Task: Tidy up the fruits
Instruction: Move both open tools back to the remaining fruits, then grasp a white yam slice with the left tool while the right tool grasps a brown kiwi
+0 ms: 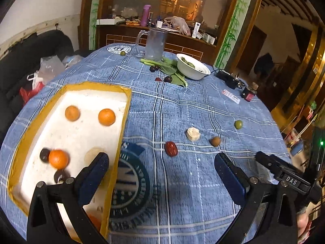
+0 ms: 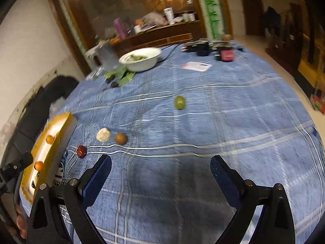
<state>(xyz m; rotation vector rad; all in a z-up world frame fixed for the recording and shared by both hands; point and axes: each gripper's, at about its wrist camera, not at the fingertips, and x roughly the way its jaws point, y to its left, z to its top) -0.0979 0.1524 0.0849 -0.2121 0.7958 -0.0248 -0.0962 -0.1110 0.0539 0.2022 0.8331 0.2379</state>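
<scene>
A white foam box point(image 1: 50, 105) with yellow-taped rim lies at the left and holds three oranges point(image 1: 106, 117) and dark plums point(image 1: 44, 155). On the blue cloth lie a red date point(image 1: 171, 148), a pale round piece point(image 1: 193, 134), a brown longan point(image 1: 215, 141) and a green fruit point(image 1: 238, 124). My left gripper point(image 1: 162, 166) is open and empty, its left finger over the box's near right edge. My right gripper point(image 2: 160, 168) is open and empty above the cloth, short of the date point(image 2: 81, 151), pale piece point(image 2: 103, 135), longan point(image 2: 120, 138) and green fruit point(image 2: 179, 102). The box point(image 2: 59, 134) sits far left.
A white bowl point(image 1: 193, 67) with greens, leafy greens, dark plums point(image 1: 168, 79), a clear jug point(image 1: 154, 43) and a small green fruit point(image 1: 122, 53) are at the table's far side. Black adapters and a jar point(image 1: 248, 94) sit at the far right. A black sofa with bags is left.
</scene>
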